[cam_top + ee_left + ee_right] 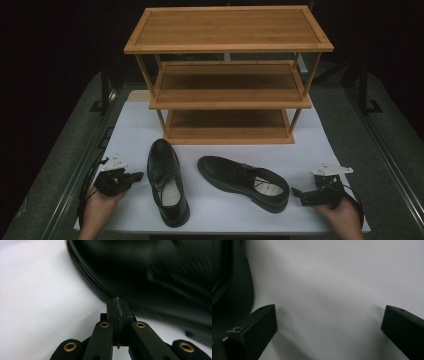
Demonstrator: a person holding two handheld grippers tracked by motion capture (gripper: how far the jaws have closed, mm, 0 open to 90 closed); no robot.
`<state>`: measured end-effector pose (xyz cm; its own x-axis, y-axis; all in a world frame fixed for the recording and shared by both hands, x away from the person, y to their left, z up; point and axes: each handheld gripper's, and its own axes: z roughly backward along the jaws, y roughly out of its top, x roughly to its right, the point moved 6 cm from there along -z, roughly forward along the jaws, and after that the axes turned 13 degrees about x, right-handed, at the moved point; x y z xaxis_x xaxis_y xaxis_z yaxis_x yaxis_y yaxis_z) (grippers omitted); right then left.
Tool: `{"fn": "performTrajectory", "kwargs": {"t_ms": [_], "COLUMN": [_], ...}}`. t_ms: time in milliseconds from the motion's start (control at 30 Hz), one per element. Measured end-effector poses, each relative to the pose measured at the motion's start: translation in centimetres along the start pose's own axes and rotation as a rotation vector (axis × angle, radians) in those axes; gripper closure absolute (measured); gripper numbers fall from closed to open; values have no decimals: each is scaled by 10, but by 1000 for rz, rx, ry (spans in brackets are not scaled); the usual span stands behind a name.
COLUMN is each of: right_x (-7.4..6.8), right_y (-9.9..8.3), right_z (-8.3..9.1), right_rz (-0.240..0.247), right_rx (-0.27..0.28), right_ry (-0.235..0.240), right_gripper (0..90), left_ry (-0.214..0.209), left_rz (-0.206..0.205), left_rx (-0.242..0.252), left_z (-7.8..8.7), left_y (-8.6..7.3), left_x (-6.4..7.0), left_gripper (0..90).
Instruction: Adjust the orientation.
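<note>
Two black leather shoes lie on the white sheet point(130, 125). The left shoe point(166, 182) points away from me, toe toward the rack; the right shoe point(245, 182) lies slanted, toe to the left. My left gripper point(138, 176) rests on the sheet just left of the left shoe, jaws pressed together and empty; in the left gripper view its shut tips point(118, 305) almost touch the shoe's sole edge point(100, 290). My right gripper point(295, 191) lies right of the slanted shoe's heel point(234, 290), open, with bare sheet between its jaws point(329, 322).
A three-tier bamboo shoe rack point(228, 75) stands at the back of the sheet, all shelves bare. Dark grey matting point(390, 150) surrounds the sheet, with metal rails along both sides. Free sheet lies between the shoes and the rack.
</note>
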<state>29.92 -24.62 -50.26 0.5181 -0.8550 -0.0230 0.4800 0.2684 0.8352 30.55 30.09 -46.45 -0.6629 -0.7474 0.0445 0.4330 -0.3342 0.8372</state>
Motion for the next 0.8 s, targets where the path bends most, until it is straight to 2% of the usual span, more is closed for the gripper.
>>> {"fn": "performTrajectory", "kwargs": {"t_ms": [100, 233, 500, 800], "right_x": [0, 0, 0, 0], "right_y": [0, 0, 0, 0], "right_z": [0, 0, 0, 0], "right_rz": [0, 0, 0, 0], "right_rx": [0, 0, 0, 0], "right_ry": [0, 0, 0, -1], "right_gripper": [0, 0, 0, 0], "left_ry": [-10, -24, -20, -25], "left_rz": [-26, -40, -48, -62], "left_rx": [-17, -42, -39, -30], "left_z": [-4, -12, -15, -33], "left_y": [-2, -5, -4, 7], "left_x": [7, 10, 9, 5], "left_gripper": [900, 900, 900, 900]}}
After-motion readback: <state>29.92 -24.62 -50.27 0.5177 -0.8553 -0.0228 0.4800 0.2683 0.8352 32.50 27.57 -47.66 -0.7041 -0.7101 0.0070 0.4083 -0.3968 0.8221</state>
